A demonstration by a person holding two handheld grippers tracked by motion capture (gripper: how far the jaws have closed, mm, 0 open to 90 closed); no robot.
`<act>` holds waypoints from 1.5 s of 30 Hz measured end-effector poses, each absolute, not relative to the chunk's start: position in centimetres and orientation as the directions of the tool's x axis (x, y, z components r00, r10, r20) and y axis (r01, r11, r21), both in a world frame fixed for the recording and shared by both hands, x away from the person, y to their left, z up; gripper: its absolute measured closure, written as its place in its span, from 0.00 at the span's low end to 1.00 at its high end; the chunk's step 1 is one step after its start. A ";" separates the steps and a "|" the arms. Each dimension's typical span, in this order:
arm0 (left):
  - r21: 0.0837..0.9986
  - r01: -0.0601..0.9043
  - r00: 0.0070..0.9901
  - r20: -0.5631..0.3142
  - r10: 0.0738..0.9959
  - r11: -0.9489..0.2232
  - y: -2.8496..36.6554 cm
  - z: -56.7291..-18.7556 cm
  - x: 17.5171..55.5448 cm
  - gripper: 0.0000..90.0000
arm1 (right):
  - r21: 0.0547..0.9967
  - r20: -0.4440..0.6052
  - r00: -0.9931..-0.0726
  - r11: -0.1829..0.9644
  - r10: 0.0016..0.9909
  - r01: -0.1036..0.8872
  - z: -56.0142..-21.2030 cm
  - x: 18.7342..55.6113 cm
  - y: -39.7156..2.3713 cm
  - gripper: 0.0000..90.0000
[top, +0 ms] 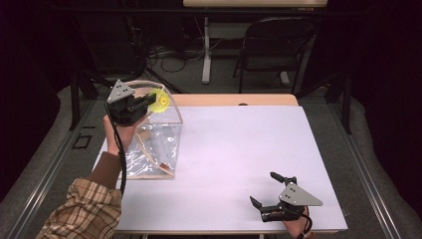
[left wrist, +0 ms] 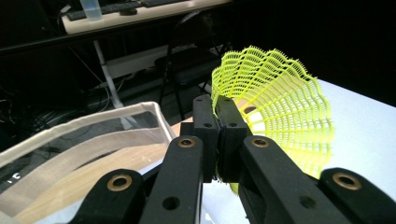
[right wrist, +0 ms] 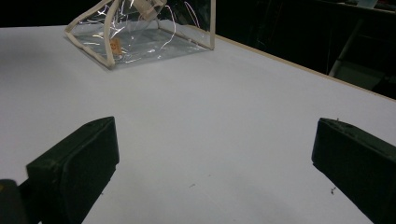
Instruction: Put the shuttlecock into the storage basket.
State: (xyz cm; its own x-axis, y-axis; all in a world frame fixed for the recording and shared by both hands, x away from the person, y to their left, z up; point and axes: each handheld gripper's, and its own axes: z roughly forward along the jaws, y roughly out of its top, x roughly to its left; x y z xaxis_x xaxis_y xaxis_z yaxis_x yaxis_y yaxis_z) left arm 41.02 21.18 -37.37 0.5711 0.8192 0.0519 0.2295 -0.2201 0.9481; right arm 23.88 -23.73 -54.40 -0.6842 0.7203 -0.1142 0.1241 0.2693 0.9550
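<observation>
My left gripper [top: 149, 102] is held up at the far left, above the top of a clear plastic bag [top: 160, 144] with beige trim. It is shut on the skirt edge of a yellow mesh shuttlecock [top: 160, 101]. In the left gripper view the two jaws [left wrist: 217, 106] pinch the shuttlecock [left wrist: 280, 107] where its net flares to the right, with the bag's rim [left wrist: 93, 119] below left. My right gripper [top: 263, 188] rests open near the table's front right edge, nothing between its jaws [right wrist: 215, 154]. The bag [right wrist: 140, 42] lies far ahead of it.
The white table top [top: 239, 139] has a wooden strip along its far edge. A small orange piece [top: 164, 167] lies inside the bag. Behind the table stand a dark folding chair [top: 273, 40] and a white table leg [top: 206, 50], with cables on the floor.
</observation>
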 end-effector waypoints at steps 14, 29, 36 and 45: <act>0.953 0.222 0.545 0.053 0.836 -0.205 22.0 -36.4 41.6 0.99 | 0.956 -0.114 -0.683 0.267 0.721 0.122 -54.4 23.9 -23.7 0.00; 0.957 0.213 0.510 0.065 0.858 -0.199 23.1 -35.5 42.0 0.99 | 0.957 -0.118 -0.682 0.266 0.721 0.115 -54.4 23.8 -23.8 0.00; 0.957 0.213 0.489 0.069 0.869 -0.195 23.8 -35.1 42.2 0.99 | 0.957 -0.117 -0.682 0.267 0.722 0.118 -54.4 23.9 -23.7 0.00; 0.957 0.223 0.467 0.064 0.882 -0.188 24.4 -34.9 42.6 0.99 | 0.956 -0.118 -0.683 0.268 0.721 0.117 -54.4 23.8 -23.7 0.00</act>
